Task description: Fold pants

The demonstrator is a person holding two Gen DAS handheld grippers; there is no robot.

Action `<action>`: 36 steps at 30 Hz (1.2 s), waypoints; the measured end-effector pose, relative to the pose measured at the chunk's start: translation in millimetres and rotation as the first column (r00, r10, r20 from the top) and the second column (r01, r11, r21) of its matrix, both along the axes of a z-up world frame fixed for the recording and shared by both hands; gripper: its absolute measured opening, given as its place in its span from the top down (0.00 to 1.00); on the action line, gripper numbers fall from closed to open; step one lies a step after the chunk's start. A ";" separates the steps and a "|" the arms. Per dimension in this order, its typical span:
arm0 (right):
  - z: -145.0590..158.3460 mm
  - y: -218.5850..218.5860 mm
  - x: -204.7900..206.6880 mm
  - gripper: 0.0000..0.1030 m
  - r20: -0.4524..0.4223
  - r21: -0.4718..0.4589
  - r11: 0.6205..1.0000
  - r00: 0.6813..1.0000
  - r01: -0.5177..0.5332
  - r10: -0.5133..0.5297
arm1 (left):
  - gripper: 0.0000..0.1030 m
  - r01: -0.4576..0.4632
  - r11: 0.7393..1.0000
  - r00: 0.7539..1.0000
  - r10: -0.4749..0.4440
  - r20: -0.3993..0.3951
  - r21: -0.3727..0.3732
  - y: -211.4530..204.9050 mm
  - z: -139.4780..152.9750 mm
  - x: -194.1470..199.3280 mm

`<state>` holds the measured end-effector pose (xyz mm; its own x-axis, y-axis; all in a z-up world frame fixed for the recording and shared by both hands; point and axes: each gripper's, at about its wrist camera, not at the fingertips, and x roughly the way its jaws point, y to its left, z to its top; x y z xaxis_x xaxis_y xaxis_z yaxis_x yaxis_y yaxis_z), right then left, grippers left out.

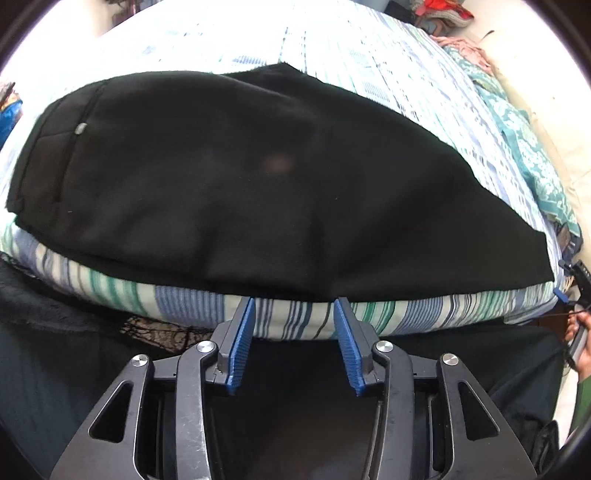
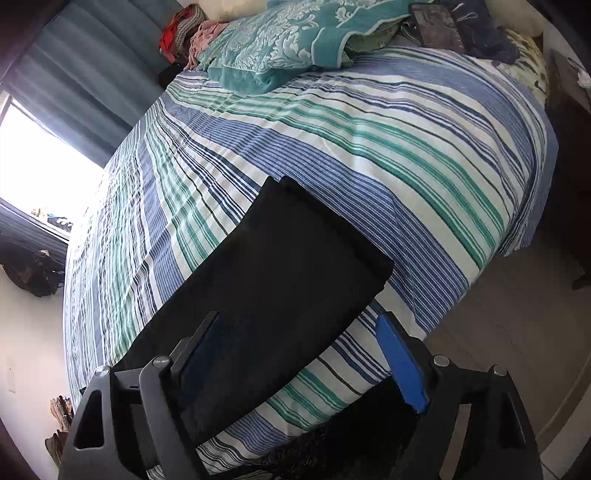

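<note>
Black pants (image 1: 258, 177) lie flat on the striped bed, legs stacked, waistband at the left and leg ends at the right in the left wrist view. My left gripper (image 1: 294, 306) is open and empty, its blue pads just short of the pants' near edge at the bed's front rim. In the right wrist view the pants (image 2: 273, 277) run away from the camera, leg ends at the far end. My right gripper (image 2: 299, 321) is open wide over the near part of the pants, touching nothing that I can see.
The striped bedsheet (image 2: 369, 147) covers the bed. A teal patterned blanket (image 2: 288, 40) and piled clothes (image 2: 181, 29) lie at the head end. Dark fabric (image 1: 55, 325) hangs below the bed's front edge. Bare floor (image 2: 517, 332) lies to the right.
</note>
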<state>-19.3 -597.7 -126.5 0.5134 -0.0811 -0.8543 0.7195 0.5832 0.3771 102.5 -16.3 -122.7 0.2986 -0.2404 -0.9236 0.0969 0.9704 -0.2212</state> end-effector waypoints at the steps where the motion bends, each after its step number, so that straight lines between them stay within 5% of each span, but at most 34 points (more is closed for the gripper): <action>1: 7.9 4.1 -5.0 0.19 0.002 -0.027 1.000 1.000 0.005 -0.005 | 0.54 -0.017 1.000 0.999 0.018 0.034 -0.007 9.7 11.3 -4.7; 5: 45.9 31.1 -19.8 0.19 0.029 -0.208 0.977 0.999 0.040 -0.034 | 0.32 -0.110 0.994 0.975 0.110 0.195 -0.011 49.7 45.4 10.4; 8: 61.1 69.9 -2.8 0.18 0.065 -0.269 0.962 0.996 -0.040 0.060 | 0.33 -0.073 0.997 0.977 0.066 0.203 0.026 54.5 31.8 51.1; 10: 59.9 104.8 23.4 0.18 0.076 -0.261 0.954 0.982 -0.148 0.174 | 0.48 0.003 0.996 0.990 -0.015 0.141 0.090 43.0 7.6 67.3; 12: 49.8 147.5 53.3 0.18 0.087 -0.227 0.934 0.950 -0.274 0.300 | 0.70 0.074 0.977 0.995 -0.086 0.055 0.201 34.6 -20.1 68.3; 17: -0.6 264.5 111.2 0.18 0.086 -0.148 0.825 0.824 -0.545 0.560 | 0.70 0.025 0.968 0.996 -0.045 0.072 0.249 53.3 -19.2 44.6; 21: -55.0 331.4 130.7 0.15 -0.052 -0.143 0.718 0.730 -0.681 0.682 | 0.69 -0.015 0.978 0.997 -0.001 0.079 0.210 67.5 -8.1 35.3; 22: -59.3 340.4 127.9 0.12 -0.079 -0.201 0.700 0.724 -0.685 0.686 | 0.66 -0.018 0.982 0.994 -0.003 0.109 0.189 69.1 0.3 32.5; 24: -62.7 350.9 122.3 0.04 -0.101 -0.251 0.661 0.699 -0.707 0.708 | 0.35 -0.020 0.988 0.984 -0.007 0.179 0.152 72.0 16.5 39.2; 26: -65.2 354.8 120.2 0.02 -0.136 -0.275 0.625 0.673 -0.730 0.727 | 0.27 -0.033 0.990 0.972 0.001 0.236 0.134 74.8 30.6 63.2; 31: -69.4 354.5 115.1 0.00 -0.127 -0.302 0.613 0.668 -0.730 0.733 | 0.29 -0.090 0.975 0.957 0.028 0.288 0.204 84.8 19.6 143.6; 33: -69.5 358.4 111.0 0.00 -0.129 -0.314 0.605 0.664 -0.732 0.737 | 0.51 -0.196 0.923 0.966 0.123 0.228 0.332 103.9 -8.2 163.8; 36: -69.3 361.5 106.5 0.00 -0.110 -0.322 0.598 0.656 -0.734 0.746 | 0.51 -0.271 0.916 0.948 0.200 0.248 0.296 137.2 -26.1 153.1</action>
<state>87.2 -236.2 -195.8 0.5454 0.0855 -0.8338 -0.0217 0.9959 0.0879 255.6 120.8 -148.8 0.5033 0.1606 -0.8491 -0.1339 0.9852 0.1069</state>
